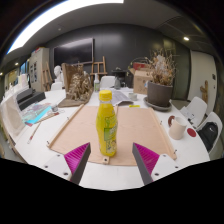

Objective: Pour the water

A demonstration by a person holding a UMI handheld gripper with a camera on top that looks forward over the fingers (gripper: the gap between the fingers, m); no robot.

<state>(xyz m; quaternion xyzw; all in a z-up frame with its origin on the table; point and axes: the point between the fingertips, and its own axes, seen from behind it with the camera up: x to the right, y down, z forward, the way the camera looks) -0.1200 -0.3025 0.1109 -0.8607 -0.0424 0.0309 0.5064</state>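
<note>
The gripper (pixel 111 163) is spread wide, its two fingers apart with the magenta pads (pixel 147 154) showing on their inner faces. A yellow bottle (pixel 106 124) with a green cap stands upright on the bench (pixel 190 150), just ahead of the fingers and in line with the gap between them. Neither finger touches it; there is clear space at both sides.

The bottle stands on a tan mat (pixel 135 128) that covers the middle of the white bench. To the right of the mat, near the bench edge, sits a small white cup (pixel 176 128) with something reddish beside it. Further back on the right stands a dark pot (pixel 159 93) holding dried plants. To the left lie papers (pixel 40 116) and a grey device (pixel 29 98). Beyond the mat, a brown basket-like thing (pixel 78 84) sits at the far side of the bench. The room behind is dim, with a long ceiling light above.
</note>
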